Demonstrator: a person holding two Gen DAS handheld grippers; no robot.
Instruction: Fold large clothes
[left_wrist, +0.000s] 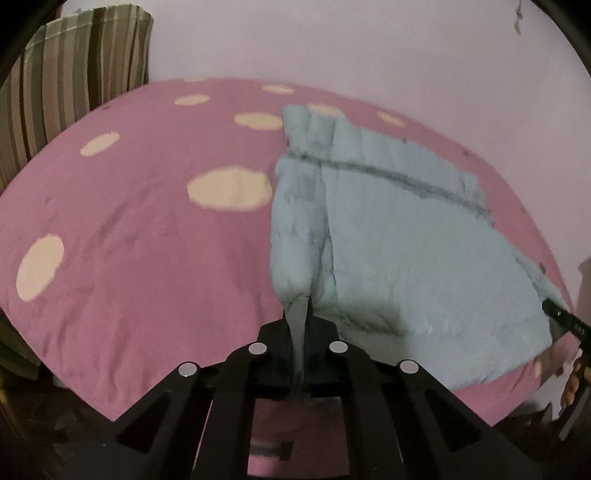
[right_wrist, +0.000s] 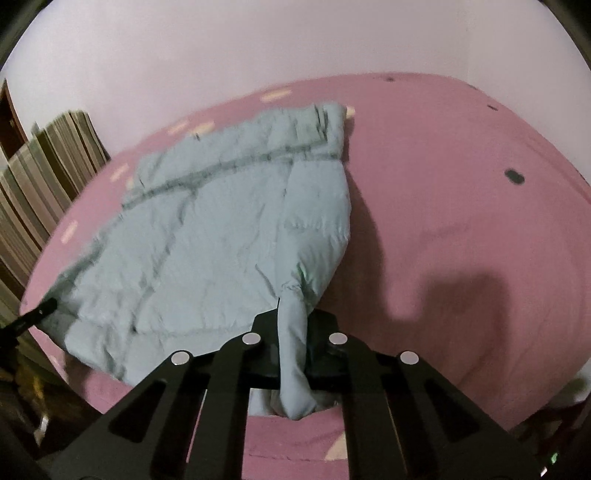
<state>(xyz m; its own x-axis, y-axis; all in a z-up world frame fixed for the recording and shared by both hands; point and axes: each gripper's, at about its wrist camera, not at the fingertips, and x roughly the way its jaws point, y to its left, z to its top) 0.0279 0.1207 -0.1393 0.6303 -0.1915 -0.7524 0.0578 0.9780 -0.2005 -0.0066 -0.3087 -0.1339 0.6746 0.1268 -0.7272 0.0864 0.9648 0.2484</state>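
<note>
Here, pink spotted bedsheet (left_wrist: 129, 240) covers the bed; pale blue padded jacket (right_wrist: 207, 236) lies on it. Left gripper (left_wrist: 297, 321) is clamped on one near corner, right gripper (right_wrist: 293, 325) on the other.

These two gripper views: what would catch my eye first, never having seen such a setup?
A pale blue quilted puffer jacket lies spread on a pink bedsheet with cream oval spots. The black left gripper and the black right gripper are each shut on a near corner of it. A striped curtain hangs at the far left.
</note>
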